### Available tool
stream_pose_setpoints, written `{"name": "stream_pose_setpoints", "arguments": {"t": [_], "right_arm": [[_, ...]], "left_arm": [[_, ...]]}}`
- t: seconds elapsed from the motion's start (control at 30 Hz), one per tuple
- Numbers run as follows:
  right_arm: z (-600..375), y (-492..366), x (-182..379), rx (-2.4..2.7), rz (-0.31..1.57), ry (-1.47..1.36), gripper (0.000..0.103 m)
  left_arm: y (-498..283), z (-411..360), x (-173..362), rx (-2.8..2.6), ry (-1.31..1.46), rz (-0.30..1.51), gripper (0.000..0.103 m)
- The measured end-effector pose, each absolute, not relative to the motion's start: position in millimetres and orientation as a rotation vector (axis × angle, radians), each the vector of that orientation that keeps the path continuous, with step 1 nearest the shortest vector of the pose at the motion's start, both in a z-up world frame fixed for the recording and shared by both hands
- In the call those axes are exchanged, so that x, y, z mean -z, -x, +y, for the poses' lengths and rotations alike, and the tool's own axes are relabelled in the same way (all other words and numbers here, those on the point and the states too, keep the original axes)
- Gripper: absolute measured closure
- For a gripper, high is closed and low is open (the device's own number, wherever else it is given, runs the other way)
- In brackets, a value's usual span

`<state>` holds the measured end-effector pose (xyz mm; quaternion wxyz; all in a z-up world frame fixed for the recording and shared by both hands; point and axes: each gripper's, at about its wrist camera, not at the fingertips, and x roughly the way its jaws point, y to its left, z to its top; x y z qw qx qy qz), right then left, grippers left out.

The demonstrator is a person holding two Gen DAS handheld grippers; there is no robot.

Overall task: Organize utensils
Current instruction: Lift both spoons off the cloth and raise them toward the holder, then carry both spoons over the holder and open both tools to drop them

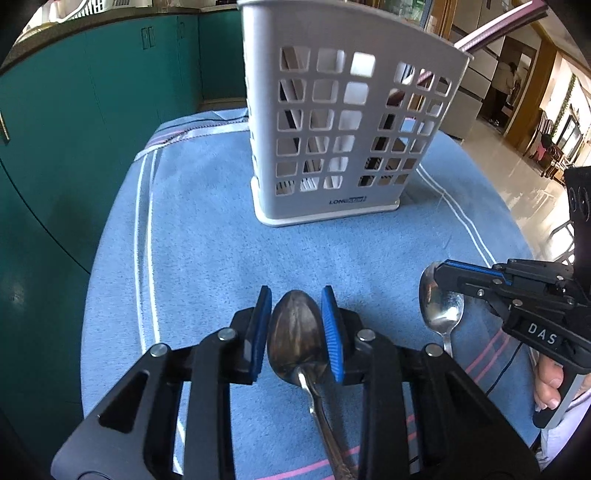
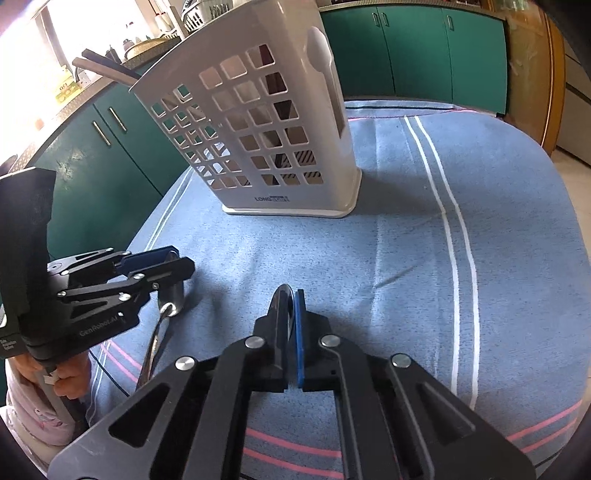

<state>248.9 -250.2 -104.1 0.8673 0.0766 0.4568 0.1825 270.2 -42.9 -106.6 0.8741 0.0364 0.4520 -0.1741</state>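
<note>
In the left wrist view we find the left gripper (image 1: 297, 325) nearest the camera, at 6 o'clock, its blue-padded fingers (image 1: 331, 334) partly closed around the bowl of a dark spoon (image 1: 297, 334). The pads sit against both edges of the bowl, so we read this as a grip on the spoon, whose handle runs back toward 6 o'clock between the black linkages. At 3 o'clock in the same view, the right gripper (image 1: 439, 277) reaches in from the edge of the frame, with a hand (image 1: 550, 384) on its grip. Its fingers are closed flat on the bowl of a bright spoon (image 1: 441, 306), the handle trailing toward 5 o'clock. The right wrist view confirms this: the right gripper (image 2: 290, 302) shows its two fingers pressed together with the thin edge of the bright spoon (image 2: 282, 295) clamped between them. In that view the left gripper (image 2: 173, 262) appears at 9 o'clock holding the dark spoon (image 2: 171, 295) above the cloth. Both spoons are low over a blue striped cloth (image 1: 207, 240) that covers the counter. Farther away, at 12 o'clock, a grey perforated utensil holder (image 1: 340, 122) stands upright on the cloth, well apart from both grippers. A dark handle (image 1: 506, 27) projects from its top. Green cabinets (image 1: 92, 92) stand beyond.
</note>
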Motion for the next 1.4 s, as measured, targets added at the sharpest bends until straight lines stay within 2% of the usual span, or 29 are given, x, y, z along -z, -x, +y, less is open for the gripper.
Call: {"name": "stream_pose_setpoints", "arguments": {"t": [0.5, 0.8, 0.83, 0.93, 1.07, 1.1, 1.17, 1.23, 1.37, 1.4], "right_arm": [[-259.6, -223.2, 67.0, -0.309, 0.862, -0.115, 0.100], [-264.5, -215.5, 77.5, -0.278, 0.889, -0.120, 0.100], [-263.0, -215.5, 79.4, -0.278, 0.893, -0.119, 0.100], [-263.0, -213.6, 83.0, -0.280, 0.903, -0.118, 0.100], [-264.1, -213.8, 84.7, -0.278, 0.909, -0.127, 0.100], [-264.6, -213.9, 85.5, -0.278, 0.910, -0.127, 0.100], [-264.6, -214.7, 86.8, -0.277, 0.915, -0.128, 0.100], [-264.2, -215.1, 88.5, -0.279, 0.919, -0.131, 0.100], [-262.6, -216.2, 91.6, -0.280, 0.927, -0.132, 0.100], [-262.7, -216.6, 92.4, -0.280, 0.930, -0.131, 0.100]], "left_arm": [[-244.0, -22.5, 54.3, 0.307, -0.061, 0.801, 0.077], [-244.4, -23.8, 80.1, 0.373, -0.029, 0.901, 0.076], [-243.7, -24.2, 82.6, 0.381, -0.034, 0.909, 0.075], [-242.6, -24.8, 90.5, 0.389, -0.053, 0.937, 0.062], [-244.0, -21.3, 98.3, 0.429, -0.064, 0.956, 0.062], [-245.3, -21.6, 101.3, 0.444, -0.060, 0.964, 0.064], [-253.2, -21.0, 108.2, 0.477, -0.043, 0.989, 0.077], [-260.4, -23.0, 114.9, 0.502, -0.028, 1.012, 0.081], [-266.1, -25.7, 121.2, 0.526, 0.002, 1.032, 0.097], [-266.5, -26.9, 122.2, 0.530, 0.013, 1.036, 0.099]]}}
